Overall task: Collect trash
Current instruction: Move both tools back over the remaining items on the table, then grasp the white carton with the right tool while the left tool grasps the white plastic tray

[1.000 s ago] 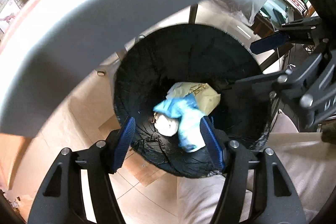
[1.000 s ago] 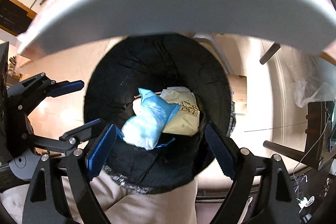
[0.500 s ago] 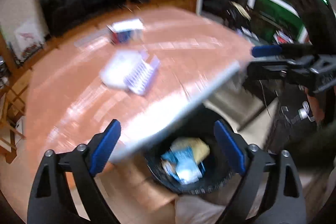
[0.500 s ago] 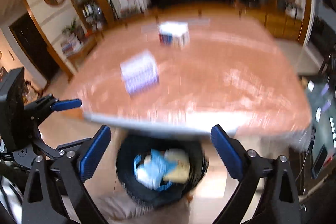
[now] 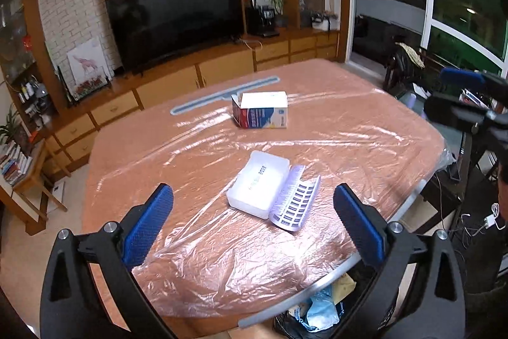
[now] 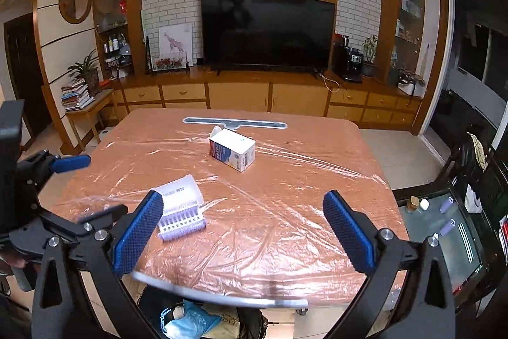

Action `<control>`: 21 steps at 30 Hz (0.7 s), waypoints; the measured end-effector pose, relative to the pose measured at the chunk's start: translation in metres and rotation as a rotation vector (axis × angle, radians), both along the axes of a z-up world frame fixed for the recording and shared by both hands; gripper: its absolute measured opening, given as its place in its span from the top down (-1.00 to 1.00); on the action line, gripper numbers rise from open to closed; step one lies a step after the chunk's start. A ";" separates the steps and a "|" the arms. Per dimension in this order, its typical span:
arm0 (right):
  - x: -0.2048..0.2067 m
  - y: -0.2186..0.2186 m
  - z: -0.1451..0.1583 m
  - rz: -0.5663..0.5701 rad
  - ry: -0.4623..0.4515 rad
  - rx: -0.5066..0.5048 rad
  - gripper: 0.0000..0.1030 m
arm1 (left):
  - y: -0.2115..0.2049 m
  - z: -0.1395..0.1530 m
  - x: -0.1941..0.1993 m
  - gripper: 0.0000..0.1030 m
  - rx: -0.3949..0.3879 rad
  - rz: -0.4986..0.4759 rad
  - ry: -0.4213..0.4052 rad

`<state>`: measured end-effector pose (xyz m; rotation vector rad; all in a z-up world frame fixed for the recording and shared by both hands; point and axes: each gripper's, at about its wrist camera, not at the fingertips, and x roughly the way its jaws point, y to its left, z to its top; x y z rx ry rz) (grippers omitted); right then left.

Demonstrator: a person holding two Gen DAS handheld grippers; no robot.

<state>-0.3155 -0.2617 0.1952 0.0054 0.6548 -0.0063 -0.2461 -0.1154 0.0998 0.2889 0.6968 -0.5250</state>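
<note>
A black trash bin [image 6: 149, 304] stands on the floor under the table's near edge, holding a blue wrapper [image 6: 193, 321] and a yellowish bag [image 5: 344, 283]; it also shows in the left wrist view [image 5: 285, 324]. On the table lie an open white plastic case with a purple ribbed lid [image 5: 273, 191], also in the right wrist view [image 6: 181, 207], and a white and blue carton [image 5: 260, 110] farther back, also in the right wrist view [image 6: 233, 150]. My left gripper [image 5: 252, 224] and right gripper [image 6: 241, 232] are open and empty, held above the near table edge.
The table [image 6: 285, 212] wears a crinkled clear plastic cover over an orange cloth. A grey flat strip [image 6: 235, 123] lies at its far side. A TV [image 6: 266, 30] and wooden cabinets line the back wall. A glass side table [image 6: 444, 227] stands to the right.
Both grippers have risen from over the bin, below the table edge, to above the tabletop. The views now look across the table; the trash stays in the bin.
</note>
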 end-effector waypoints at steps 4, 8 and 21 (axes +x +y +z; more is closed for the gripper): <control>0.019 -0.011 -0.008 0.000 0.051 0.047 -0.92 | 0.002 -0.014 0.027 -0.96 0.019 -0.010 0.059; 0.056 -0.024 -0.020 0.003 0.137 0.120 -0.92 | 0.002 -0.028 0.056 -0.96 0.020 -0.028 0.143; 0.165 -0.019 -0.060 0.118 0.289 0.024 -0.88 | -0.018 -0.064 0.100 -0.85 0.063 -0.171 0.298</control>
